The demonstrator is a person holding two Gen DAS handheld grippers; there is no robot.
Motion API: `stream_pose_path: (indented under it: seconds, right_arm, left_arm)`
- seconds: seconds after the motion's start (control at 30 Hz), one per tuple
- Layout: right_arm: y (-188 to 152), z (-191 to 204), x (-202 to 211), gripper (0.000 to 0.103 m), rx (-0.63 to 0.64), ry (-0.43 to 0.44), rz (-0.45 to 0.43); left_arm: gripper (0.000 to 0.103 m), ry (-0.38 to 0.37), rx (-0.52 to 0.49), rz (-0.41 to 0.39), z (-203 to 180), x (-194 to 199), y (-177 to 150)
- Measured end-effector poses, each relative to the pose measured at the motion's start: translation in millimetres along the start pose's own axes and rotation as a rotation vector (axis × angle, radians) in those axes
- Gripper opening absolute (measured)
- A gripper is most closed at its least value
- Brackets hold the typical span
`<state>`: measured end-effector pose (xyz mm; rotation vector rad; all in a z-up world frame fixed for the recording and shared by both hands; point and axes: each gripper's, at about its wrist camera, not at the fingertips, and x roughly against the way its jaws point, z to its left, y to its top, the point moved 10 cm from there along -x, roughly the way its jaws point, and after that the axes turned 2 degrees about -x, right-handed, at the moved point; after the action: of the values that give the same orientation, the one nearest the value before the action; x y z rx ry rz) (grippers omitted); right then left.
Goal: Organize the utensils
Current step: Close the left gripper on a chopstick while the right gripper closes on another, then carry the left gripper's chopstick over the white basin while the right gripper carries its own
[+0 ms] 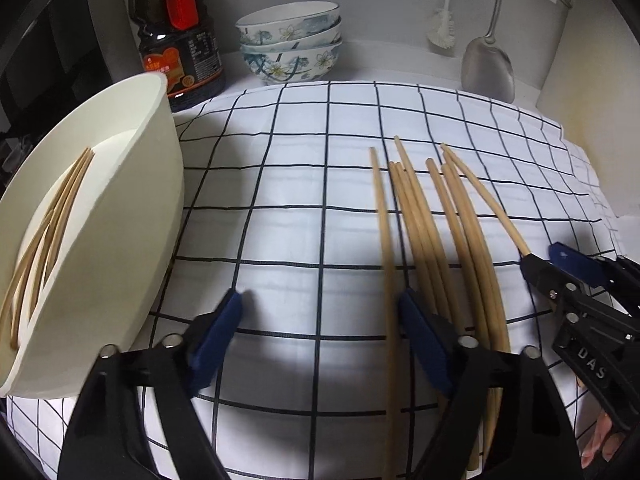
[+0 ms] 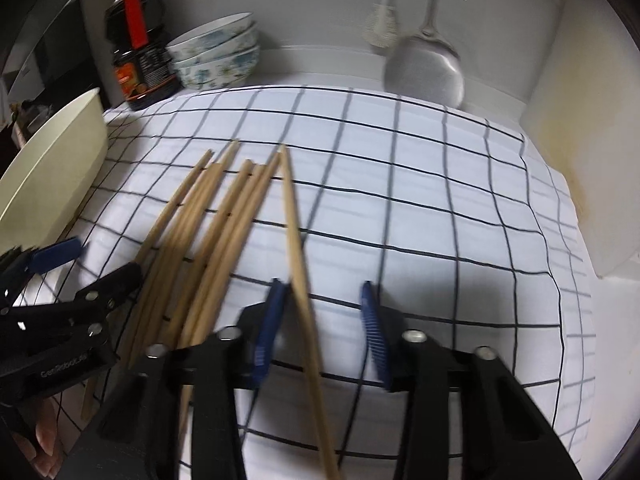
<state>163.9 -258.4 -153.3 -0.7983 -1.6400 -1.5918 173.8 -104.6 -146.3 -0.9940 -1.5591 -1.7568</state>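
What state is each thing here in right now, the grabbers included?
Left gripper: open, holding nothing.
Right gripper: open, one chopstick lying between its fingers, not clamped.
Loose chopsticks: lying in a bunch on the checked cloth.
Cream bowl: tilted, several chopsticks inside.
Patterned bowls: stacked upright.
Sauce bottle: upright, capped.
Metal spatula: hanging at the wall.

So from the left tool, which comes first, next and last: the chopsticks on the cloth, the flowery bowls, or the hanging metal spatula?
Going by the left wrist view, from the left tool:
1. Chopsticks on the cloth, just right of it.
2. Flowery bowls, stacked at the back, slightly left.
3. Metal spatula, hanging back right; close to the bowls, hard to call.
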Motion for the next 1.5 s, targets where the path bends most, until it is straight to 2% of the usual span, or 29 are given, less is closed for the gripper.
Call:
stream_pose_path:
  seconds: [0.07, 0.1, 0.13, 0.17, 0.23, 0.4, 0.53, 0.73, 0.87, 1.0, 1.17, 1.33, 1.5]
  right_arm:
    - [0, 4, 1, 0.022, 0.01, 0.002, -0.002]
    - [-1, 5, 1, 0.016, 0.013, 0.003, -0.002]
    - [-1, 5, 1, 0.008, 0.015, 0.001, -0.001]
    - [-2, 5, 2, 0.007, 0.018, -0.007, 0.0]
    - [-2, 5, 2, 0.006, 0.015, -0.005, -0.002]
    - [-1, -3, 5, 0.006, -0.054, 0.037, -0.008]
    - [5, -8, 19, 0.006, -0.121, 0.1, -0.044]
    - [17, 5, 48, 0.006, -0.145, 0.156, -0.104]
    - [30, 24, 73, 0.006, -0.158, 0.212, -0.145]
    - [50, 61, 94, 0.006, -0.127, 0.26, -0.172]
    - [80, 134, 115, 0.006, -0.049, 0.338, -0.203]
    - [97, 212, 109, 0.006, 0.012, 0.414, -0.179]
    - [103, 276, 84, 0.006, 0.062, 0.444, -0.125]
  left_arm:
    - [0.047, -0.018, -0.013, -0.008, -5, 3, 1]
    - [0.043, -0.024, -0.013, -0.007, -6, 3, 2]
    - [0.033, -0.029, -0.013, -0.007, -8, 4, 2]
    - [0.022, -0.029, -0.014, -0.008, -8, 5, 2]
    - [0.008, -0.034, -0.015, -0.006, -9, 5, 2]
    - [0.007, -0.076, 0.002, 0.003, -10, 8, 0]
    - [0.007, -0.107, -0.01, -0.029, -10, 28, 2]
    - [0.007, -0.171, -0.021, -0.087, -5, 76, 11]
    - [0.007, -0.203, -0.011, -0.128, 12, 112, 23]
    - [0.007, -0.191, -0.008, -0.181, 39, 143, 34]
    - [0.007, -0.116, 0.037, -0.218, 109, 162, 42]
    - [0.007, -0.024, 0.096, -0.21, 182, 156, 40]
    - [0.007, -0.001, 0.161, -0.171, 228, 132, 32]
